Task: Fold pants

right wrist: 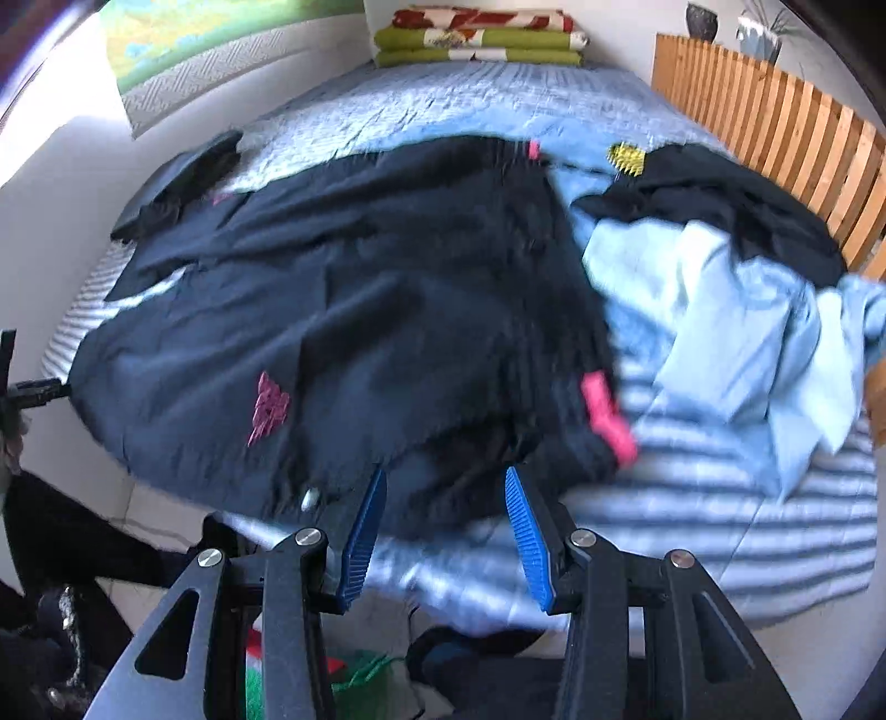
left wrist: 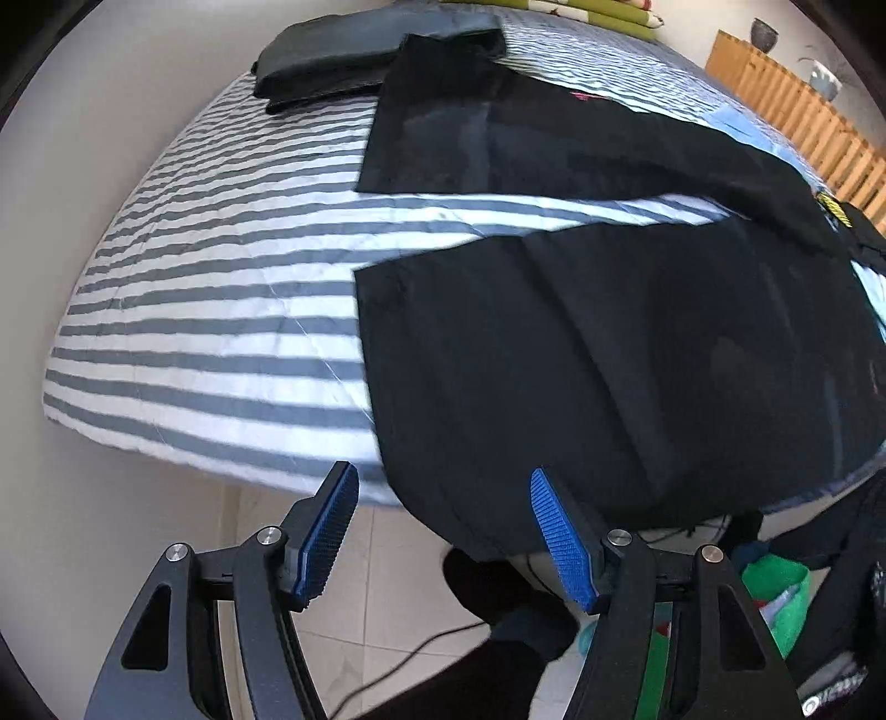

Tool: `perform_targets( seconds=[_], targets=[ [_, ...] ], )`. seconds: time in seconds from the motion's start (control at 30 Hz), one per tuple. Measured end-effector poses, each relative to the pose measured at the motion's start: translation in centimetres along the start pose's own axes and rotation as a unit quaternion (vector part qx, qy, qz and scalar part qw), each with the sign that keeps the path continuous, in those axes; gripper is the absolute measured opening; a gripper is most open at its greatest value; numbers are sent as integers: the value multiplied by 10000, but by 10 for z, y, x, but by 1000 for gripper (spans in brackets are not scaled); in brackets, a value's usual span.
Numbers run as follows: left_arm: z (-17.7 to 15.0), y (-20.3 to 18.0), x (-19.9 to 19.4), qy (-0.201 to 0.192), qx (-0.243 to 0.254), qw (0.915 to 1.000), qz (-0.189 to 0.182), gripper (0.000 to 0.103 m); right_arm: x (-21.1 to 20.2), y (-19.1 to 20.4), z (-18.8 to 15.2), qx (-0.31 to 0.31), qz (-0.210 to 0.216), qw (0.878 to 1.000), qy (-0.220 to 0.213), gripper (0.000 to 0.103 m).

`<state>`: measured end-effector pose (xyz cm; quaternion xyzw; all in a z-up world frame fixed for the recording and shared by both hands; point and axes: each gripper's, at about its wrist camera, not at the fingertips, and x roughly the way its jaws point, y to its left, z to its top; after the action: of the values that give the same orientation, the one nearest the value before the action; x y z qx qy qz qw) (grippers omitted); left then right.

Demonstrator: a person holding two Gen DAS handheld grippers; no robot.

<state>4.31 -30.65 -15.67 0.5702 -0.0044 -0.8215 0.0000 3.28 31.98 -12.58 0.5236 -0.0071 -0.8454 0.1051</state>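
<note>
Black pants lie spread on a striped bed, both legs pointing left with a strip of bedding between them. The near leg's hem hangs over the bed's front edge. In the right wrist view the same pants show a pink logo and pink waist tabs. My left gripper is open just off the bed edge, its right pad by the hem, nothing between the pads. My right gripper is open at the waistband's near edge, holding nothing.
Folded dark clothes sit at the bed's far left corner. A heap of light-blue and black garments lies to the right. Folded green blankets rest at the far end. A wooden slat rail lines the right side. A green bag stands on the floor.
</note>
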Motion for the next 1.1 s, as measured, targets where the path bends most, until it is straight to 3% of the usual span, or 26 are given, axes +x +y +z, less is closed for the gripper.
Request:
perform_targets(
  seconds=[0.1,0.17,0.3,0.4,0.47,0.57,0.6,0.67,0.73,0.87,1.0,1.1],
  targets=[
    [-14,-21,-6,-2,391,9992,-10,68,-2,20,-13,-246,5,9997,-92,41],
    [-25,-41,-6,17,684,9977,-11,68,1,42,-19,-485,279,9984,-23,41],
    [-42,-76,-3,115,1218,9924,-128,68,4,107,-28,-1735,150,9841,-349,41],
    [-47,-94,-4,119,1414,9898,-160,68,14,160,-40,-3023,-179,9513,-581,41],
    [-46,-102,-7,52,1468,9890,-177,68,25,192,-52,-3923,-443,9159,-733,42],
    [-44,-111,-18,-126,1534,9878,-229,68,39,219,-57,-4560,-762,8823,-884,43],
    [-43,-113,-22,-206,1578,9870,-235,69,42,223,-56,-4617,-853,8781,-925,43],
    [-38,-116,-25,-332,1700,9847,-184,75,45,226,-47,-4593,-882,8788,-950,41],
    [-38,-123,-31,-467,1927,9800,-144,77,44,224,-33,-4436,-835,8873,-950,40],
    [-44,-152,-38,-649,2372,9693,-67,77,39,212,-3,-3986,-321,9146,-597,6],
    [-44,-182,-36,-785,2728,9589,-30,80,35,201,27,-3490,19,9360,-460,0],
    [-54,-209,-27,-786,3170,9452,41,80,34,188,44,-3131,273,9486,-361,0]
  ],
)
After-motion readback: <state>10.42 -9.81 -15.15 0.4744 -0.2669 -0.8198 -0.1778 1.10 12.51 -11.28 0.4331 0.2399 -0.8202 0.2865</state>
